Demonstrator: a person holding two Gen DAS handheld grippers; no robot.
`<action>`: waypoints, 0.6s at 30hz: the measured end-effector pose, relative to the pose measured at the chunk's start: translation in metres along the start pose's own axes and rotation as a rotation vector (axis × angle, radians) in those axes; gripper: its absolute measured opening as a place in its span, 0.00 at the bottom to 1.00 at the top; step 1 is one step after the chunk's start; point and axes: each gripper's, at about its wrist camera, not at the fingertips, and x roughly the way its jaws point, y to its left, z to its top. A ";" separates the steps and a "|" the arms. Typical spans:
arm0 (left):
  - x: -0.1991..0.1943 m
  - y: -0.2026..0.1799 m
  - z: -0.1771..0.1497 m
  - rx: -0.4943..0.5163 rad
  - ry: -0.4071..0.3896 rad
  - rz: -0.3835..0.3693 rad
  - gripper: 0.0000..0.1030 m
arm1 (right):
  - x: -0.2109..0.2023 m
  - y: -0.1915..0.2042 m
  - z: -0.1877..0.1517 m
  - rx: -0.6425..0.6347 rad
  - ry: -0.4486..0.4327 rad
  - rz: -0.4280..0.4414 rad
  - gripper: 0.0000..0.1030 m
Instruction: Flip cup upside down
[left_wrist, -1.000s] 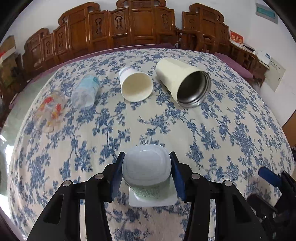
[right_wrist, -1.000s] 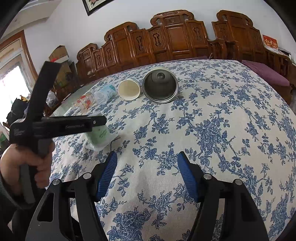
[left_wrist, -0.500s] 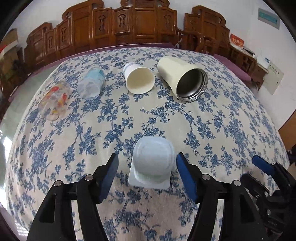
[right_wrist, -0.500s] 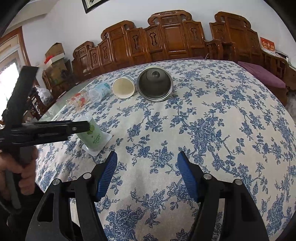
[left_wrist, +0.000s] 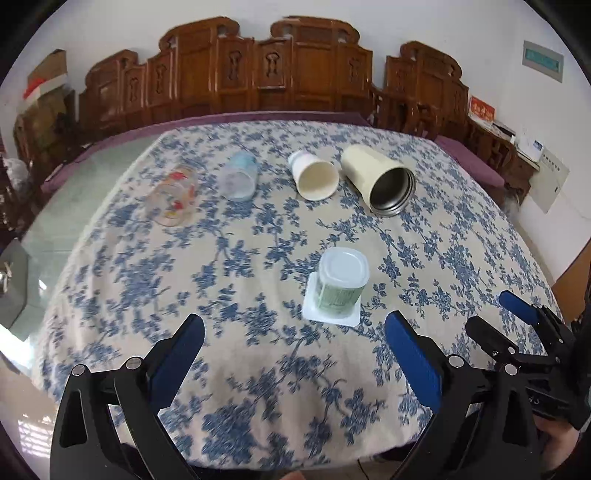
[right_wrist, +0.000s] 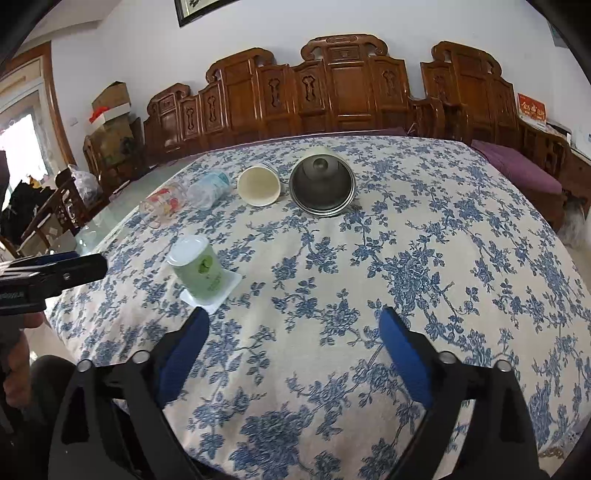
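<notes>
A clear plastic cup with a green label (left_wrist: 341, 284) stands upside down on the blue-flowered tablecloth, its wide square rim flat on the cloth; it also shows in the right wrist view (right_wrist: 199, 271). My left gripper (left_wrist: 293, 345) is open and empty, drawn back toward the near table edge, apart from the cup. My right gripper (right_wrist: 291, 338) is open and empty over the near part of the table, to the right of the cup. The right gripper also shows at the lower right of the left wrist view (left_wrist: 517, 325).
Four other cups lie on their sides in a row at the far side: a printed glass (left_wrist: 171, 199), a bluish clear cup (left_wrist: 238, 177), a white paper cup (left_wrist: 314, 175) and a cream steel-lined tumbler (left_wrist: 380, 182). Carved wooden chairs (left_wrist: 295, 74) stand behind the table.
My left gripper opened, let go of the green-labelled cup and drew back toward the near edge. The cup stays upside down on the cloth. The right gripper stayed open, shifting only slightly.
</notes>
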 end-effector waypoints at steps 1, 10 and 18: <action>-0.005 0.002 -0.001 -0.006 -0.004 0.000 0.92 | -0.003 0.002 -0.001 0.007 0.001 -0.001 0.97; -0.054 0.006 -0.014 -0.019 -0.067 -0.001 0.92 | -0.042 0.021 -0.002 0.041 -0.007 0.005 0.98; -0.110 0.012 -0.018 -0.029 -0.201 0.002 0.92 | -0.105 0.045 0.014 -0.014 -0.124 -0.010 0.98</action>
